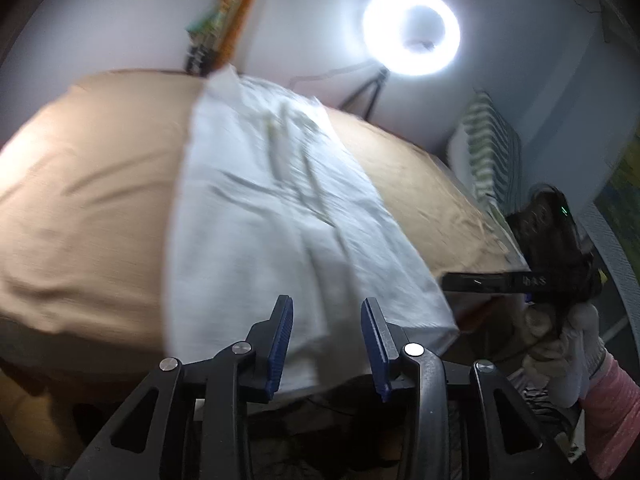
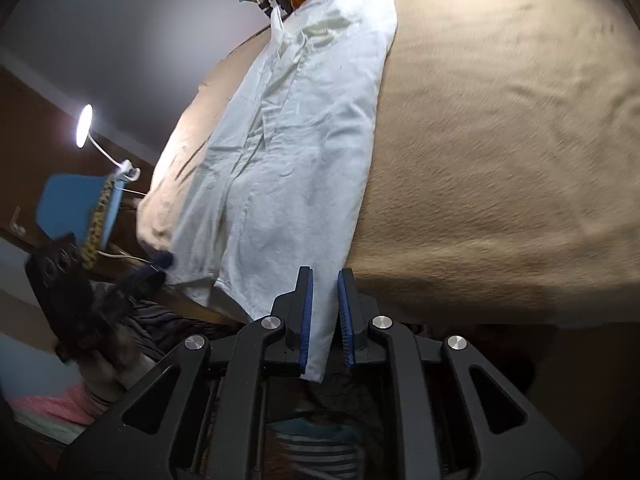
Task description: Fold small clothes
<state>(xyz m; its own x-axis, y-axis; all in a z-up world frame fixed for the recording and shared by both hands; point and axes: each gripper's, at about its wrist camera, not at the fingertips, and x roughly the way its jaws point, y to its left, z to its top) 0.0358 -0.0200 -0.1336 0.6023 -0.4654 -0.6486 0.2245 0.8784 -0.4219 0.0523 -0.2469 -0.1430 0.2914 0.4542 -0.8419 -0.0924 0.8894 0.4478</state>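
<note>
A white garment (image 1: 280, 208) lies stretched lengthwise on a tan-covered table (image 1: 88, 200), its near hem hanging over the front edge. My left gripper (image 1: 326, 344) is open, its blue pads on either side of the hem without touching. In the right wrist view the same garment (image 2: 288, 152) hangs down between my right gripper's (image 2: 324, 316) blue pads, which stand slightly apart around a fold of cloth. The right gripper also shows in the left wrist view (image 1: 452, 280), at the garment's right corner.
A ring light (image 1: 411, 31) on a tripod stands behind the table. A striped green cloth (image 1: 492, 152) hangs at the right. A desk lamp (image 2: 85, 126) and a blue chair (image 2: 72, 204) are left of the table. The tan cover (image 2: 500, 160) spreads right.
</note>
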